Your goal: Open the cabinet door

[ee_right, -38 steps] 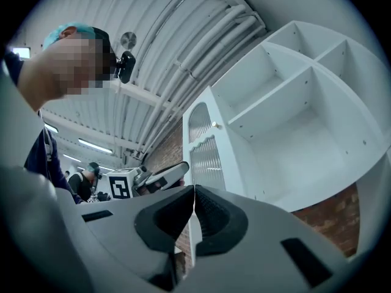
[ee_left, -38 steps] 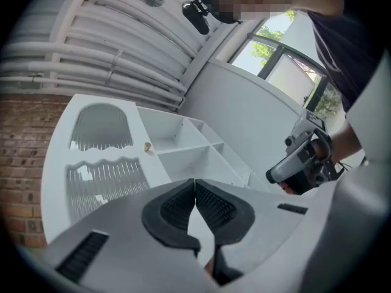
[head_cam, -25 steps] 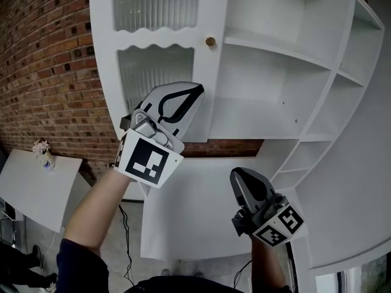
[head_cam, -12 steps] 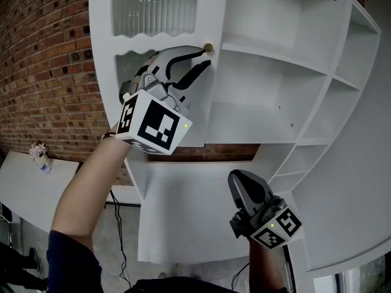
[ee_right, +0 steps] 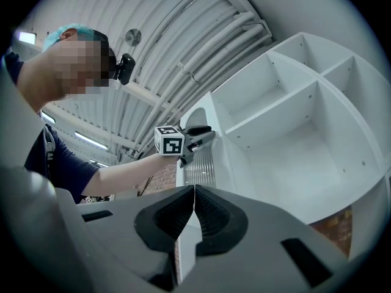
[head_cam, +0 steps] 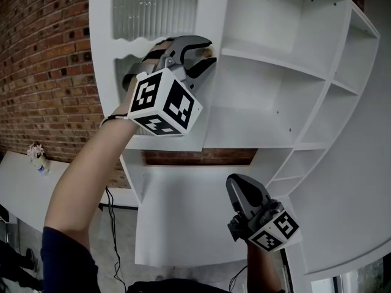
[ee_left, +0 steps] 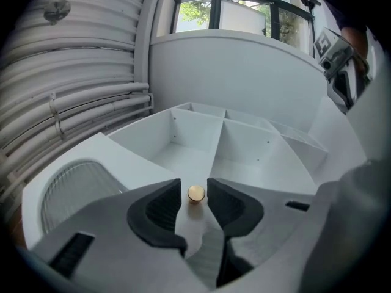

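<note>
- Cabinet (head_cam: 287,96): door (head_cam: 101,54) at its left side, not yet pulled.
- My left gripper (head_cam: 200,52), the nearer one: jaws just opened wide, gripping nothing.
- Right gripper (head_cam: 243,191): closed, empty, well below.
- Knob (ee_left: 196,193): straight ahead between my left pads, untouched.

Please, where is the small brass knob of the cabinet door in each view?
Head view: knob top centre, between the left gripper jaws, which have just been opening.
Left gripper view: low centre, between the jaws.
Right gripper view: too small to tell.
Shared landmark: ribbed glass panel.
</note>
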Action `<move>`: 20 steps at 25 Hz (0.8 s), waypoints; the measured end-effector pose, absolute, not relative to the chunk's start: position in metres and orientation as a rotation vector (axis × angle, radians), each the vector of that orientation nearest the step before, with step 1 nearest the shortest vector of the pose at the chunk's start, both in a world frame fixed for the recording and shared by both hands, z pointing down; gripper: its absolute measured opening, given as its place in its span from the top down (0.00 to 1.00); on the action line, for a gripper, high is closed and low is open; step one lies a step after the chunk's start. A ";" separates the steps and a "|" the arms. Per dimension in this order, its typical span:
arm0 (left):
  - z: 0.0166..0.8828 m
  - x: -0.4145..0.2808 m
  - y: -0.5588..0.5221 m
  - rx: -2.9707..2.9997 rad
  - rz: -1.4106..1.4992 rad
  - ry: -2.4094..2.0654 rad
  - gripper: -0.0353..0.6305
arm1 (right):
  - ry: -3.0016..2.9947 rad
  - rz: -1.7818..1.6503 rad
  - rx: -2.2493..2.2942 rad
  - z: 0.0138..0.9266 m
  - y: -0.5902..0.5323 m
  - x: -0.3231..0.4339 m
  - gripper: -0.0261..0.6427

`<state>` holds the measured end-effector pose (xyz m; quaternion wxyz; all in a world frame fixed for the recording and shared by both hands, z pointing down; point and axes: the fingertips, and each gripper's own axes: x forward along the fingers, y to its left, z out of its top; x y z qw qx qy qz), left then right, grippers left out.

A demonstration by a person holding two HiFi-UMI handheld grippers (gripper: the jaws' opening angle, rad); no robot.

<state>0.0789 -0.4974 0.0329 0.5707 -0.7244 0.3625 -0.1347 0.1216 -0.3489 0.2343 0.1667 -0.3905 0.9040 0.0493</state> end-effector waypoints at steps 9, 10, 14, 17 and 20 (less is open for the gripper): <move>0.032 0.085 -0.505 -1.662 -0.375 0.858 0.78 | 2.567 0.133 -1.126 0.234 -0.353 0.129 0.92; 0.033 0.085 -0.505 -1.659 -0.376 0.863 0.79 | 2.568 0.133 -1.126 0.234 -0.354 0.129 0.92; 0.034 0.084 -0.506 -1.657 -0.383 0.873 0.81 | 2.569 0.128 -1.125 0.236 -0.353 0.129 0.92; 0.033 0.084 -0.506 -1.661 -0.390 0.879 0.81 | 2.569 0.122 -1.129 0.236 -0.352 0.129 0.92; 0.033 0.082 -0.503 -1.669 -0.388 0.888 0.82 | 2.568 0.118 -1.132 0.236 -0.350 0.129 0.92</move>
